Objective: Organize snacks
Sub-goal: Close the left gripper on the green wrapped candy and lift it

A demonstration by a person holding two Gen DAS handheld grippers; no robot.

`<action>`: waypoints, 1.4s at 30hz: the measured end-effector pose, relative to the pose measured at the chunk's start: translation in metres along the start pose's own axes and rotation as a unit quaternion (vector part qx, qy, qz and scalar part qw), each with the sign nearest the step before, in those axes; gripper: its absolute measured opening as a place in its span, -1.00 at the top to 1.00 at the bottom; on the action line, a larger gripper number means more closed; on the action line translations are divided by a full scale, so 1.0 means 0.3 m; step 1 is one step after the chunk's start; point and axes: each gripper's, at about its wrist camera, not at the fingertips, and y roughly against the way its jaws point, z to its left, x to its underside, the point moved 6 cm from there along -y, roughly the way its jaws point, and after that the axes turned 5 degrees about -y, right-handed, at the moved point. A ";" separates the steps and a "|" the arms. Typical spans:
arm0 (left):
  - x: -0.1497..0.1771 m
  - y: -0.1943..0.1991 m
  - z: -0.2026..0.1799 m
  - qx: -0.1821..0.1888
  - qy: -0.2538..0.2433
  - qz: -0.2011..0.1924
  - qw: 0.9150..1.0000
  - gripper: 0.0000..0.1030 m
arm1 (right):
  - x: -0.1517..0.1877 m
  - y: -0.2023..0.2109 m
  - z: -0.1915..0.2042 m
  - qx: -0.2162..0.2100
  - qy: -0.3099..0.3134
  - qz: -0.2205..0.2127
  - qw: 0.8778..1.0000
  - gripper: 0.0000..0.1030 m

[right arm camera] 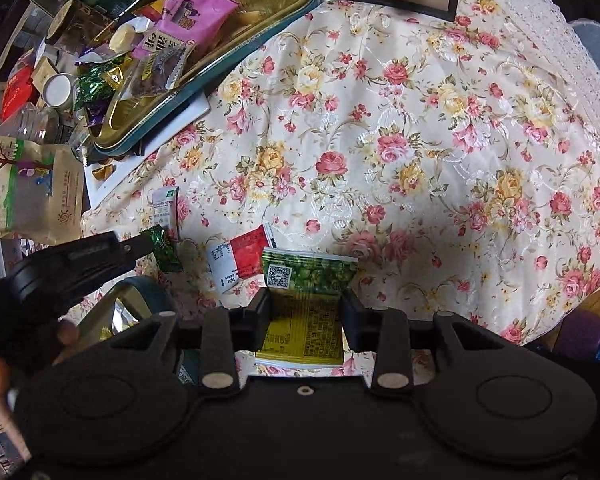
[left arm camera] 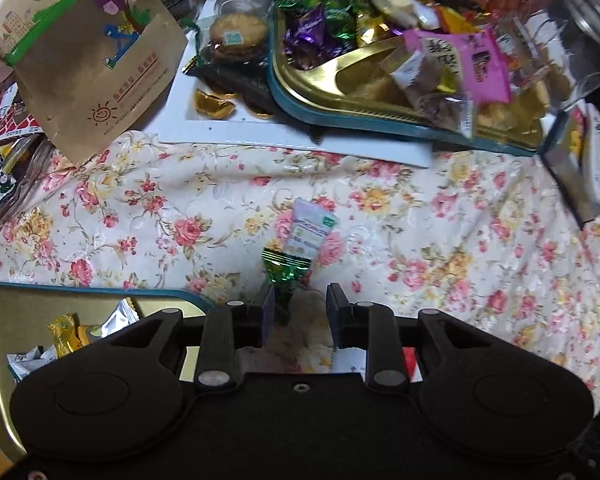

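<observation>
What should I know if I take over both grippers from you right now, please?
Left gripper: open, pointing down over a green candy that sits by one finger, not pinched.
Right gripper: shut on a green and yellow packet.
Loose on the tablecloth: a pale packet and a red and white packet.
Done: a few snacks lie in the near tray; the far tray is heaped.
Left: place the held packet, probably in a tray, then collect the candy and the two loose packets.
</observation>
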 end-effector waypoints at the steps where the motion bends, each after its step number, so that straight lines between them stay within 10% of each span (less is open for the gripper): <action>1: 0.000 -0.010 0.003 -0.006 0.002 0.002 1.000 0.30 | 0.000 0.005 -0.001 -0.002 0.001 0.000 1.000 0.25; 15: -0.004 -0.108 -0.015 -0.035 0.001 0.030 0.999 0.32 | 0.019 0.020 0.011 0.004 0.016 0.000 1.000 0.25; 21: 0.002 -0.096 -0.016 -0.033 0.001 0.030 0.999 0.95 | 0.015 0.024 0.010 0.004 0.012 0.000 1.000 0.25; 42: -0.005 -0.089 -0.016 -0.053 -0.043 0.014 0.998 0.70 | 0.018 0.010 0.013 0.013 0.017 0.007 1.000 0.25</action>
